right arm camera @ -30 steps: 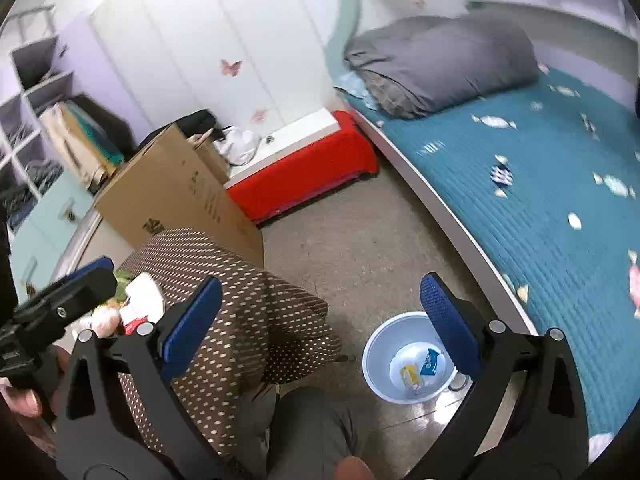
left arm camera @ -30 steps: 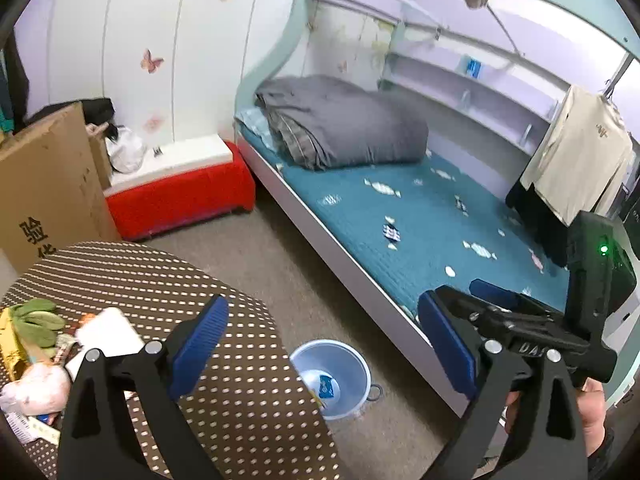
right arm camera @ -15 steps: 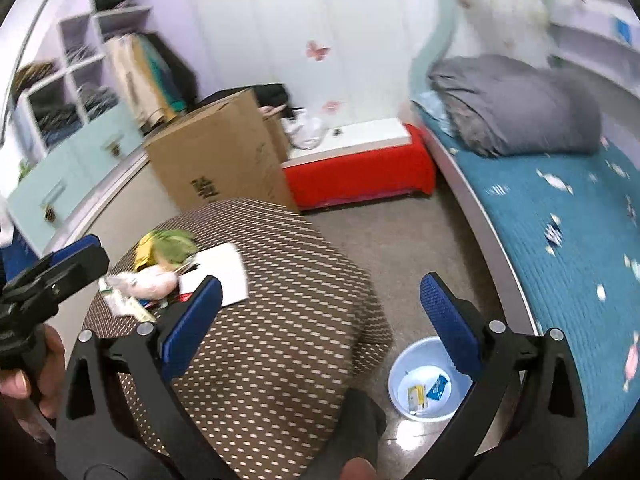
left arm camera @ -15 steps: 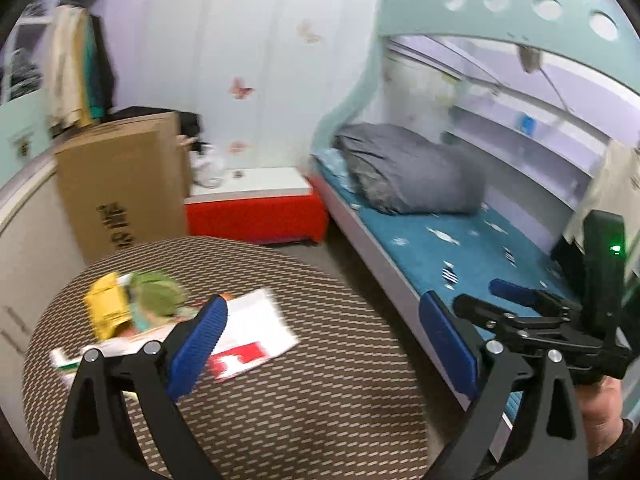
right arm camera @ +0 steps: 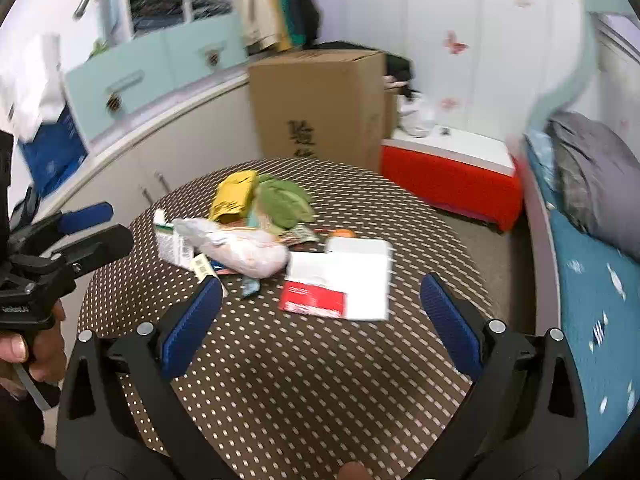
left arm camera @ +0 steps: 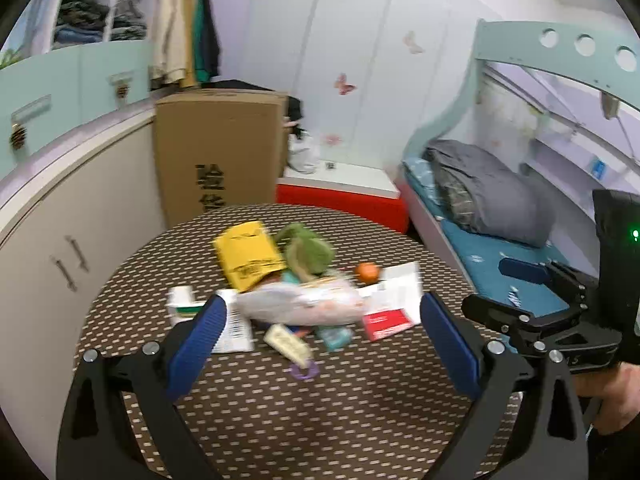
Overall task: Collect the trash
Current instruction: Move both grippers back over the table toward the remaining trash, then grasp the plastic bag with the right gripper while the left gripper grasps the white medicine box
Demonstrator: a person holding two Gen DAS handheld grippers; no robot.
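Note:
A heap of trash lies on the round brown dotted table (left arm camera: 320, 420): a yellow packet (left arm camera: 248, 256), a crumpled green wrapper (left arm camera: 310, 250), a pale plastic bag (left arm camera: 300, 306), a white and red leaflet (left arm camera: 394, 304) and a small orange piece (left arm camera: 367, 272). My left gripper (left arm camera: 326, 332) hovers open just in front of the heap, holding nothing. The right wrist view shows the same heap, with the bag (right arm camera: 240, 248) and leaflet (right arm camera: 340, 280) ahead of my open, empty right gripper (right arm camera: 320, 308). Each gripper shows in the other's view: the right one (left arm camera: 486, 286) and the left one (right arm camera: 108, 226).
A tall cardboard box (left arm camera: 218, 152) stands behind the table beside a red and white bench (left arm camera: 340, 196). Curved cabinets (left arm camera: 60, 220) run along the left. A bed (right arm camera: 592, 280) with a grey quilt (left arm camera: 488, 192) lies on the right.
Both views have swung from the floor and bed to the tabletop. The blue bin on the floor has left both views. The trash heap now sits centred ahead of both grippers.

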